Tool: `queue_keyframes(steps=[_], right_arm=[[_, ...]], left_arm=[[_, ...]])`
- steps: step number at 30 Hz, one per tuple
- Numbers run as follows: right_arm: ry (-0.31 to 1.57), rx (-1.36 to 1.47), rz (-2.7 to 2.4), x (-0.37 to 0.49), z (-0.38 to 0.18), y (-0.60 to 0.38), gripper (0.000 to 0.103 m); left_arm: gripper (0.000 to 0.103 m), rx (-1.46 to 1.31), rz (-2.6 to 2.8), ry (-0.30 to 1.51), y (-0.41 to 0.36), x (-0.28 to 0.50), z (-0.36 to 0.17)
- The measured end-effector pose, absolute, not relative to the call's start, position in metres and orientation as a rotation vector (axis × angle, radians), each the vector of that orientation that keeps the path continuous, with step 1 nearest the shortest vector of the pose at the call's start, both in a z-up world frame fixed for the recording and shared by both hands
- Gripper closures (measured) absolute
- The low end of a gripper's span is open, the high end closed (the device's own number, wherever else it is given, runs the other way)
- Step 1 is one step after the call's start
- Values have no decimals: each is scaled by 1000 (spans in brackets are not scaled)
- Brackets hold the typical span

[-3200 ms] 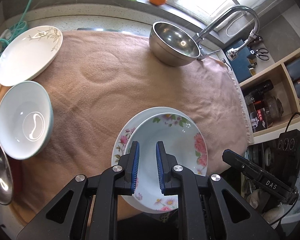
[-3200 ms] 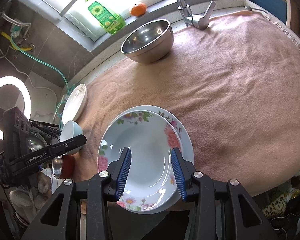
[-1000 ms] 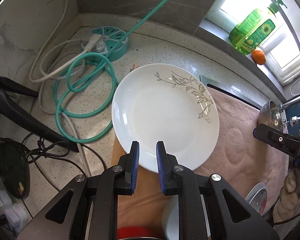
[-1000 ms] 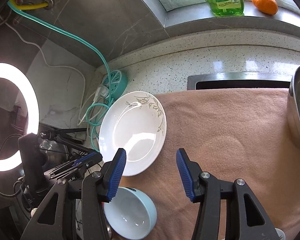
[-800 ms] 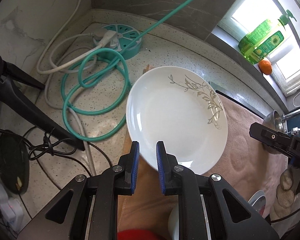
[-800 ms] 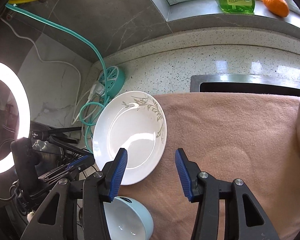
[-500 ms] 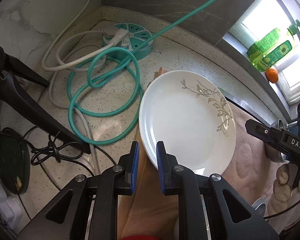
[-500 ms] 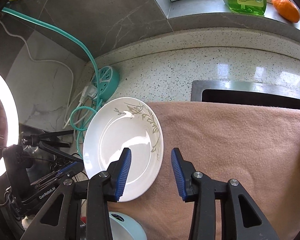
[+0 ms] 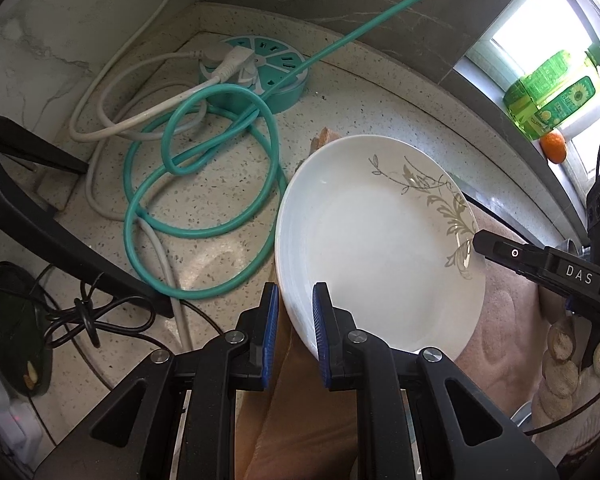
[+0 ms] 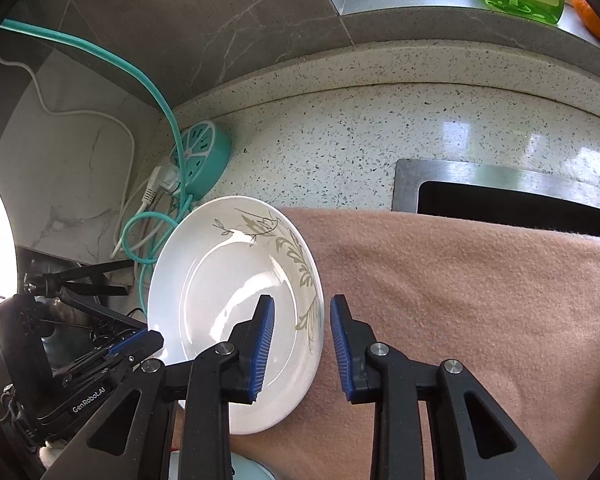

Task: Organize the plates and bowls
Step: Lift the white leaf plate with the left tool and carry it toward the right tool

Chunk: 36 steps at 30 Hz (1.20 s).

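One pink towel covers the speckled counter.

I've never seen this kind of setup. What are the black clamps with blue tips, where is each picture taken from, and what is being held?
There is no robot here. A person holds a two-finger clamp in each hand, and each clamp has a fisheye camera looking along its fingers. One picture is from the left gripper, the other from the right gripper.

A white plate with a leaf pattern lies half on a pink towel and half on the speckled counter, near a teal power strip.

The left jaws are nearly shut, with the plate's rim between them. The right jaws have just been closing astride the opposite rim, but there are still gaps. Nothing is lifted yet.
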State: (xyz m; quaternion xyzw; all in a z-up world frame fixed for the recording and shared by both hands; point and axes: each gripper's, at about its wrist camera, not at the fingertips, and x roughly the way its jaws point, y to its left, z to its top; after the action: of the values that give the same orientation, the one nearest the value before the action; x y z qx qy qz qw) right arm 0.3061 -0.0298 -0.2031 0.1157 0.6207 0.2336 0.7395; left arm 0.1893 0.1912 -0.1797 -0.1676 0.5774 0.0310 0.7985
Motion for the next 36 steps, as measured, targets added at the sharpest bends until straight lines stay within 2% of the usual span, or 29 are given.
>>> queue_keyframes(steps=[9,18,36], right_arm=[[1377,264,505,313,-212,-29,90],[1384,261,491,316,-216,-29,97],[1378,236,475,309,-209,-33,98]], left_arm=[[87,-353,58,1247,190,192,-187],[88,-380,44,1252,194,193,-191],[88,-363,33,1231,188,190,-183]])
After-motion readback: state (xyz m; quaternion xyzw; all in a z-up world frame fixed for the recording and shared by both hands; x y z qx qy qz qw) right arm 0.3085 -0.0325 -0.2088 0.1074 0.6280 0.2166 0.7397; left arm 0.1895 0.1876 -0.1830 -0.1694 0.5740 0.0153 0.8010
